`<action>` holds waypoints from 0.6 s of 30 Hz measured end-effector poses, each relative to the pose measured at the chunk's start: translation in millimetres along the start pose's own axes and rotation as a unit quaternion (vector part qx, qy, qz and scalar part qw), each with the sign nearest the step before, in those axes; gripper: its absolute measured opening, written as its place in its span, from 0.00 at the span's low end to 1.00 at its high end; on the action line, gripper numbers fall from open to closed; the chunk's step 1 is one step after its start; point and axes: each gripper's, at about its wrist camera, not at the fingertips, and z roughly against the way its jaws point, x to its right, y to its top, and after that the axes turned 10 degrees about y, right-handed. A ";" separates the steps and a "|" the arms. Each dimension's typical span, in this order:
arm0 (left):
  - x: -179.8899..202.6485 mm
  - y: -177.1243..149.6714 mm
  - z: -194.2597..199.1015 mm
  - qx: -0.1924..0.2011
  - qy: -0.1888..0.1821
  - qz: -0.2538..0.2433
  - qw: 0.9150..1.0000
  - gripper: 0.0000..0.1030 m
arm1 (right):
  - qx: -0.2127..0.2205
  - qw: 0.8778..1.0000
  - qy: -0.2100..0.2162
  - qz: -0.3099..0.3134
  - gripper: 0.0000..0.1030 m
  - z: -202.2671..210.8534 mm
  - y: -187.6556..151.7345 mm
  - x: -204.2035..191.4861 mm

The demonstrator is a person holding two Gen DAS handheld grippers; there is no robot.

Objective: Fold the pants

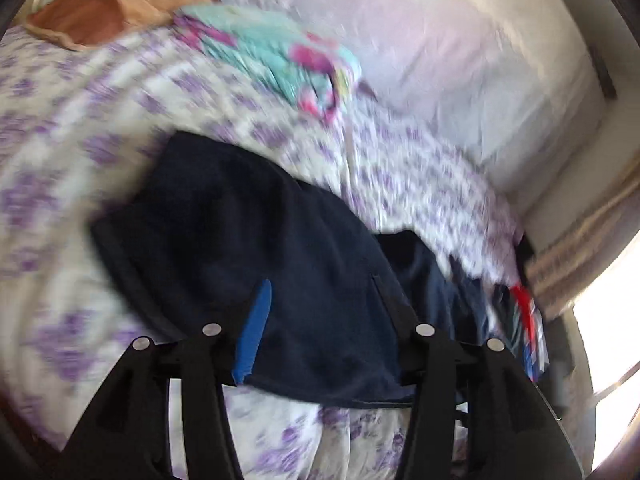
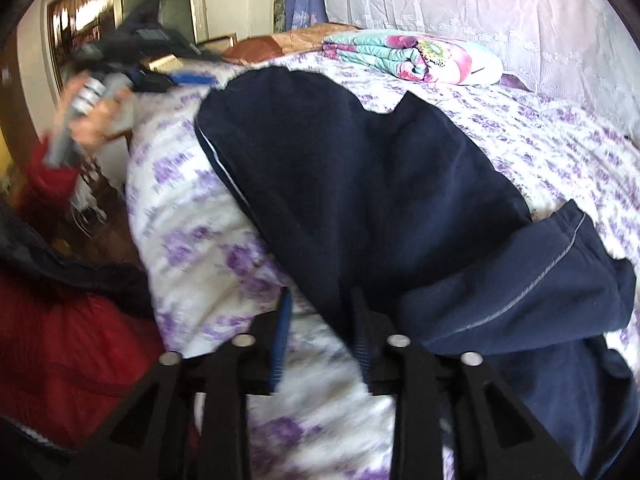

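Dark navy pants (image 1: 240,220) lie folded over on a purple-flowered bedspread (image 1: 80,140). My left gripper (image 1: 320,280) hovers over their near edge with its jaws apart; the fabric lies flat under the gap and neither pad presses it. In the right wrist view the pants (image 2: 360,180) spread from the middle to the lower right, a grey-piped part (image 2: 540,272) lying across them. My right gripper (image 2: 320,292) is open at the pants' left edge, with bedspread (image 2: 192,240) showing in the gap. Its right finger overlaps the dark cloth.
A folded teal-and-pink blanket (image 2: 408,52) and a brown pillow (image 1: 100,12) lie at the far side of the bed. A person's hand (image 2: 96,120) holds the other gripper's handle at upper left. A red sleeve (image 2: 60,340) fills the lower left. More clothing (image 1: 528,320) hangs at the bed's right edge.
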 end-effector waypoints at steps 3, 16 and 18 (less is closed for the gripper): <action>9.5 -13.0 -34.4 -0.039 0.006 -0.020 0.999 0.47 | 0.046 0.997 0.035 -0.041 0.33 40.9 7.1 7.1; 28.1 -48.2 -37.5 0.041 0.037 -0.093 0.994 0.68 | 0.031 0.921 -0.205 -0.329 0.60 23.5 98.7 222.2; 36.3 -53.0 -39.5 0.052 0.056 -0.117 0.990 0.72 | 0.009 0.908 -0.210 -0.362 0.60 8.1 93.7 243.6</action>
